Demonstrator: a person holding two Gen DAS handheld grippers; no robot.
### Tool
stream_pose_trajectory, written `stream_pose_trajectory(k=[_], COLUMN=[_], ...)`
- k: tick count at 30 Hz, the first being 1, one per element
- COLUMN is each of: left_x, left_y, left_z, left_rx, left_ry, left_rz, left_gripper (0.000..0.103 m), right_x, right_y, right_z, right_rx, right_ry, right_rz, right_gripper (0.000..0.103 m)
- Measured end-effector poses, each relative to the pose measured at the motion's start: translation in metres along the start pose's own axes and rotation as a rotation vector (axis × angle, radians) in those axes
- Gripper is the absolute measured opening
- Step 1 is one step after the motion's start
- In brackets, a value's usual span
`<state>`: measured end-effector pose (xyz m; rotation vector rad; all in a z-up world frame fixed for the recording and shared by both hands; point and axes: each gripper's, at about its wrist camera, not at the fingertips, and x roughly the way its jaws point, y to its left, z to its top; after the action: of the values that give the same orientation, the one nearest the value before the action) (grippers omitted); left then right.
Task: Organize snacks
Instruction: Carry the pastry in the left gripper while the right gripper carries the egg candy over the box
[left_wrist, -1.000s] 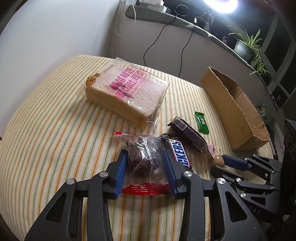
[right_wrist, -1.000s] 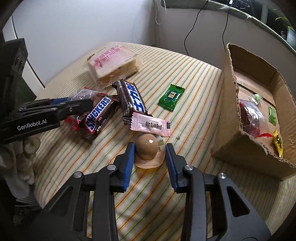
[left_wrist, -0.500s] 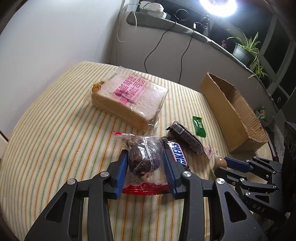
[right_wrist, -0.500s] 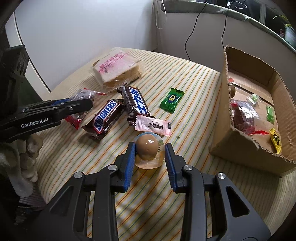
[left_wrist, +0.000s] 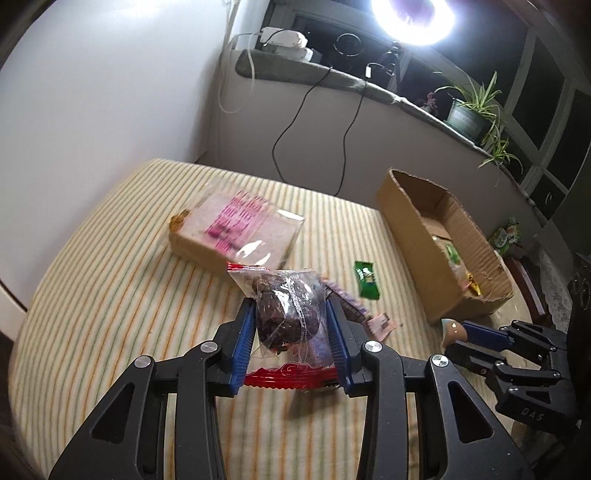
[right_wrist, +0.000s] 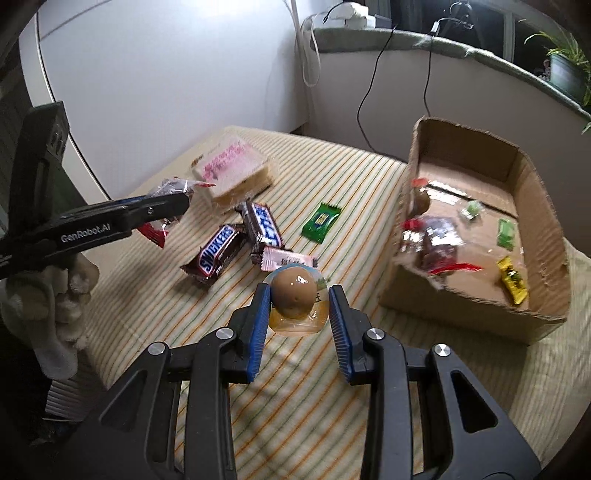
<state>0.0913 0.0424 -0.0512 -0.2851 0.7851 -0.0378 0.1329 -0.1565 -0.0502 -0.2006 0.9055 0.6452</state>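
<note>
My left gripper (left_wrist: 290, 314) is shut on a clear red-edged bag of dark cakes (left_wrist: 286, 314), lifted off the striped cloth (left_wrist: 110, 295); the same bag (right_wrist: 168, 190) shows at the left gripper's tips in the right wrist view. My right gripper (right_wrist: 297, 295) is shut on a packaged brown egg (right_wrist: 294, 293), held above the cloth just left of the cardboard box (right_wrist: 476, 314). In the left wrist view the egg (left_wrist: 452, 328) sits at the right gripper's tips beside the box (left_wrist: 413, 236). On the cloth lie a bread pack (right_wrist: 232, 170), a Snickers bar (right_wrist: 216, 251), a second chocolate bar (right_wrist: 262, 227), a pink sachet (right_wrist: 286, 258) and a green candy (right_wrist: 320, 221).
The box holds another cake bag (right_wrist: 436, 247), green sweets (right_wrist: 506, 232) and a yellow one (right_wrist: 513, 278). A white wall (right_wrist: 166, 74), cables (left_wrist: 295, 122) and a sill with plants (left_wrist: 469, 110) stand behind the table. A gloved hand (right_wrist: 62, 306) holds the left gripper.
Both grippers have risen off the cloth with their loads: the cake bag left the Snickers bar behind, and the egg moved up and toward the box.
</note>
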Motion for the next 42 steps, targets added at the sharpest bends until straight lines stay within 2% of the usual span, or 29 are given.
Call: stream_pose_trajectory(k=[8, 18, 32, 42], left_x=[0.008, 0.022, 0.064, 0.104], left_y=[-0.032, -0.079, -0.141, -0.172], left_z=[0.016, 0.034, 0.06, 0.078], left_rx=[0.049, 0.118, 0.194, 0.235], left_ry=[-0.02, -0.028, 0.001, 0.04], left_rz=[-0.046, -0.105, -0.163, -0.154], left_gripper=[0.036, 0.036, 0.036, 0.036], right_x=[-0.028, -0.045, -0.022, 0.004], right_y=[-0.022, -0.072, -0.156, -0.199], right_z=[0.003, 0.024, 0.06, 0.084], right_rx=[0.024, 0.06, 0.14, 0.155], right_ry=[-0.053, -0.093, -0.069, -0.041], right_rz=[-0.035, -0.099, -0.149, -0.169], right_gripper=[0.033, 0.033, 0.033, 0.034])
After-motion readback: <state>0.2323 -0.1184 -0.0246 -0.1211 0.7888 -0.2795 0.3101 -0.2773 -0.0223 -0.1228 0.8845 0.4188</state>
